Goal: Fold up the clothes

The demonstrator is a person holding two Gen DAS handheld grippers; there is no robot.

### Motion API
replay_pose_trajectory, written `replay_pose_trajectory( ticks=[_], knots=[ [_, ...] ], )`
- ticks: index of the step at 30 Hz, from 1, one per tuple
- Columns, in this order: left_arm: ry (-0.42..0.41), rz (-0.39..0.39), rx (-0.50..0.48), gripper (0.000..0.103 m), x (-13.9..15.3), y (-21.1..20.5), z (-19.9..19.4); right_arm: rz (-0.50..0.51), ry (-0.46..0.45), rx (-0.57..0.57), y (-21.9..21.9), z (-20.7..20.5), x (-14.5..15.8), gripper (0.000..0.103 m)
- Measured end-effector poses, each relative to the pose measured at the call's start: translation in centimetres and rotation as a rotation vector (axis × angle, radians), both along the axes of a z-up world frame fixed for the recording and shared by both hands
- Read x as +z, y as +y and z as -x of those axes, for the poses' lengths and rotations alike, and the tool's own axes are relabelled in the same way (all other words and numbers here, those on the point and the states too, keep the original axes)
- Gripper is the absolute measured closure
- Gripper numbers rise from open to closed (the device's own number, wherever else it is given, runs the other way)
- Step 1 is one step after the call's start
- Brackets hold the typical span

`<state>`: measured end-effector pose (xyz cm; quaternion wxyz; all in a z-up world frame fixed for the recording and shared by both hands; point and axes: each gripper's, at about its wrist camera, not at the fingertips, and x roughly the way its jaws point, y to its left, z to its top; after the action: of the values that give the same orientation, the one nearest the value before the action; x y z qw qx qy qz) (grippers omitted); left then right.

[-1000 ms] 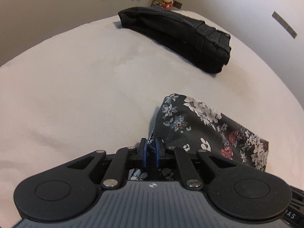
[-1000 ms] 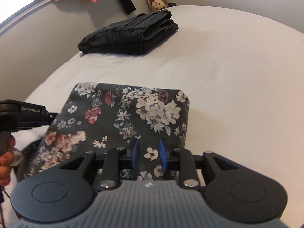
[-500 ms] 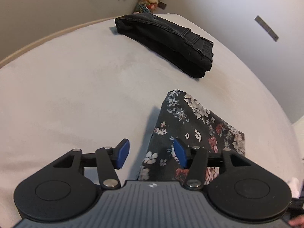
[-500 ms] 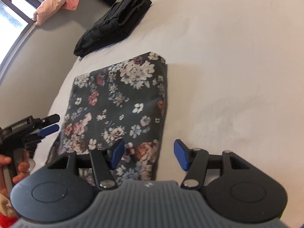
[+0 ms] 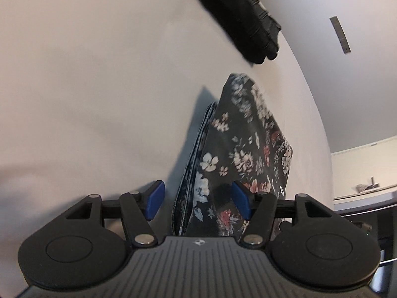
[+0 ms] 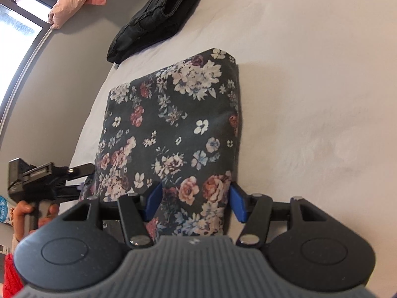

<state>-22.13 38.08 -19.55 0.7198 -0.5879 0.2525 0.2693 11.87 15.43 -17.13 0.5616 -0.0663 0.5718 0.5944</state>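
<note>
Right wrist view: both the right gripper (image 6: 194, 202) and left gripper (image 5: 198, 200) have just opened their fingers apart, letting go of the flowery cloth (image 6: 173, 129), now folded mid-frame on the bed (image 6: 310, 99).

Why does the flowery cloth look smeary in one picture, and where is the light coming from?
Left wrist view: the flowery cloth and the black folded clothes are streaked with motion blur, and a dark shadow lies on the white bed beside the cloth. Right wrist view: sharper; daylight glares white through the window at the left edge, and the fisheye lens bends the bed's edges.
</note>
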Motion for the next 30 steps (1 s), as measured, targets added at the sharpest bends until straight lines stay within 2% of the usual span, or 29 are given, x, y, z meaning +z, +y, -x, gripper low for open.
replay_pose_trajectory(
  ticks=[3,6,13,17,19,21,23,27,30],
  knots=[
    [-0.028,0.047,0.0,0.036,-0.9,0.4,-0.2,0.006,0.032,0.009,0.2,-0.2,-0.5,0.041],
    [-0.049,0.099,-0.021,0.042,-2.0,1.3,-0.5,0.009,0.069,0.006,0.4,-0.5,-0.9,0.041],
    [-0.137,0.249,-0.045,0.052,-4.4,3.7,-1.4,-0.009,0.211,-0.048,0.3,-1.6,-2.3,0.041],
    [-0.19,0.3,-0.056,0.053,-5.3,4.6,-2.8,-0.02,0.266,-0.066,0.1,-2.1,-2.7,0.041],
    [-0.188,0.299,-0.065,0.053,-5.2,4.7,-3.3,-0.025,0.28,-0.068,0.0,-2.2,-2.8,0.042],
    [-0.183,0.295,-0.075,0.055,-5.0,4.8,-3.9,-0.018,0.284,-0.08,-0.3,-2.5,-3.0,0.052],
    [-0.182,0.293,-0.077,0.059,-4.9,4.8,-4.1,0.001,0.293,-0.112,-0.7,-2.9,-3.4,0.075],
    [-0.182,0.258,-0.062,0.066,-4.4,4.2,-3.7,-0.016,0.389,-0.171,-2.0,-3.7,-4.5,0.084],
    [-0.162,0.203,-0.052,0.069,-3.2,3.6,-3.7,-0.047,0.397,-0.181,-2.4,-3.5,-3.9,0.089]
  ],
)
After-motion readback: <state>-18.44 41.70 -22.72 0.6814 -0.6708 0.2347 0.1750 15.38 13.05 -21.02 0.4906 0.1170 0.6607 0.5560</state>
